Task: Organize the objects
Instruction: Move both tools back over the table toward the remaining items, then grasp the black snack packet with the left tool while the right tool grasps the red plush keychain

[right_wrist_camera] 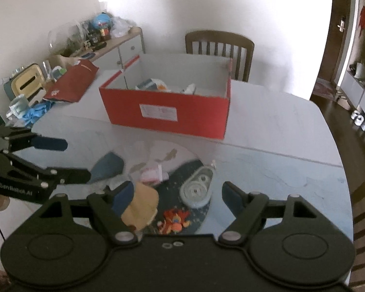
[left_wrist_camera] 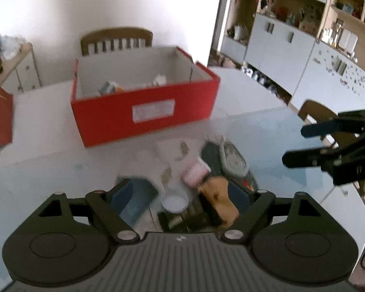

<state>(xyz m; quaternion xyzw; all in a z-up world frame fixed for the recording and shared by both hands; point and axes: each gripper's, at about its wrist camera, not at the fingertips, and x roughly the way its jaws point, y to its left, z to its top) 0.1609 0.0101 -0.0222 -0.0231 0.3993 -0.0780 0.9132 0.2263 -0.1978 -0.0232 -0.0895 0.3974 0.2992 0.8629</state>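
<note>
A red open box (left_wrist_camera: pixel 143 107) (right_wrist_camera: pixel 168 112) stands on the white table and holds a few small items. In front of it lies a heap: a pink bottle (left_wrist_camera: pixel 194 171) (right_wrist_camera: pixel 153 174), a tan plush (left_wrist_camera: pixel 219 194) (right_wrist_camera: pixel 141 204), a grey-green oval thing (left_wrist_camera: pixel 232 158) (right_wrist_camera: pixel 197 189), an orange toy (right_wrist_camera: pixel 174 220), a blue thing (right_wrist_camera: pixel 108 165) and a white round lid (left_wrist_camera: pixel 174 202). My left gripper (left_wrist_camera: pixel 182 194) (right_wrist_camera: pixel 74 159) hangs open over the heap's left side. My right gripper (right_wrist_camera: pixel 177 194) (left_wrist_camera: pixel 295 144) is open above the plush and the oval thing. Neither holds anything.
A red bag (right_wrist_camera: pixel 73 85) lies at the table's left, with a mug, blue gloves and a tissue box (right_wrist_camera: pixel 24 82) beyond it. A wooden chair (right_wrist_camera: pixel 219 46) stands behind the box. The table edge (right_wrist_camera: pixel 338 160) curves at the right. A cabinet wall (left_wrist_camera: pixel 292 48) lines the room's right side.
</note>
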